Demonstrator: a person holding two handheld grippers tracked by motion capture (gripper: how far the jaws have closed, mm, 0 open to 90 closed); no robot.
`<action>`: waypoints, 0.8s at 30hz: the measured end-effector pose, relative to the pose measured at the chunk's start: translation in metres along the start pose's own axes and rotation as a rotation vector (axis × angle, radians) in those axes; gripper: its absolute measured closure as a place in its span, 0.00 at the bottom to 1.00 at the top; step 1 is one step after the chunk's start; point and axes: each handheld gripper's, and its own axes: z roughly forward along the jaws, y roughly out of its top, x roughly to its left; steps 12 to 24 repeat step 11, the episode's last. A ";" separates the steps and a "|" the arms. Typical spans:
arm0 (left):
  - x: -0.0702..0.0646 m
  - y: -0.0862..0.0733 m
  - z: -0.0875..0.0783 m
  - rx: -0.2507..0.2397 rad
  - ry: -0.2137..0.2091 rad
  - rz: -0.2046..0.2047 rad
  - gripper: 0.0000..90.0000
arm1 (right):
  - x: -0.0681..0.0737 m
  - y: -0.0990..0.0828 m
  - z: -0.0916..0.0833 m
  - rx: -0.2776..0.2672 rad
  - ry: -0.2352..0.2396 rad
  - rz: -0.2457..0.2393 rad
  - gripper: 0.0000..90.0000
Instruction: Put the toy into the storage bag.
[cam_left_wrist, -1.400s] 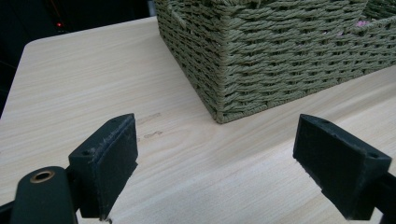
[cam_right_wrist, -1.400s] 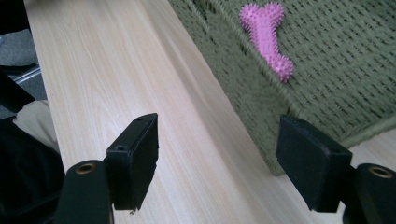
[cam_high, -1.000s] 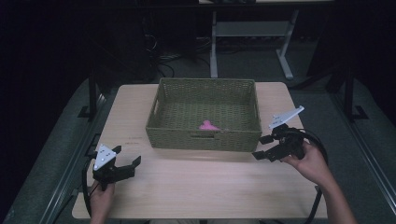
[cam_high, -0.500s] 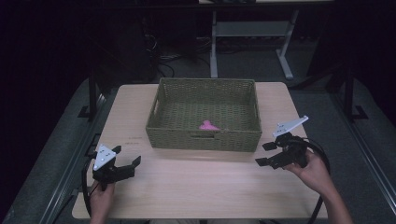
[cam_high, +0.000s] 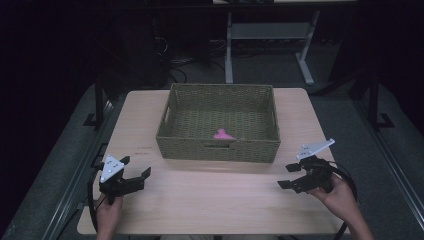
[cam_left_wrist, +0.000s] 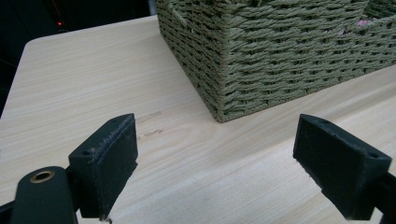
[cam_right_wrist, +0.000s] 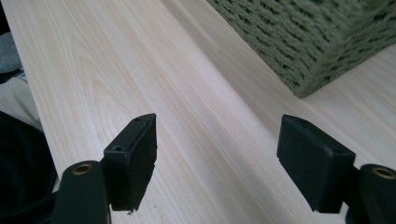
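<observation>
Pale wood tabletop (cam_high: 215, 200) fills the middle of the frame, with a green woven basket (cam_high: 218, 150) at its centre holding a small pink thing (cam_high: 222, 134). The left claw (cam_high: 131, 174) at lower left and the right claw (cam_high: 291, 175) at lower right both gape, empty.

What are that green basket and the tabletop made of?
The basket looks woven from olive-green cord or wicker-like strands, matte; rows of plaited weave show plainly in the left gripper view. The table looks like pale wood or a wood-pattern laminate, smooth with a slight sheen; long grain lines run across it, though the pictures cannot settle which.
</observation>
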 end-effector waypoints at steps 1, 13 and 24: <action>0.000 0.000 0.000 0.000 0.000 0.000 0.15 | 0.000 -0.002 0.001 -0.003 0.000 0.001 0.31; 0.000 0.000 0.001 0.001 -0.001 0.005 0.15 | 0.011 -0.028 0.006 -0.088 -0.025 0.043 0.31; 0.000 0.000 0.001 0.001 -0.001 0.005 0.15 | 0.011 -0.028 0.006 -0.088 -0.025 0.043 0.31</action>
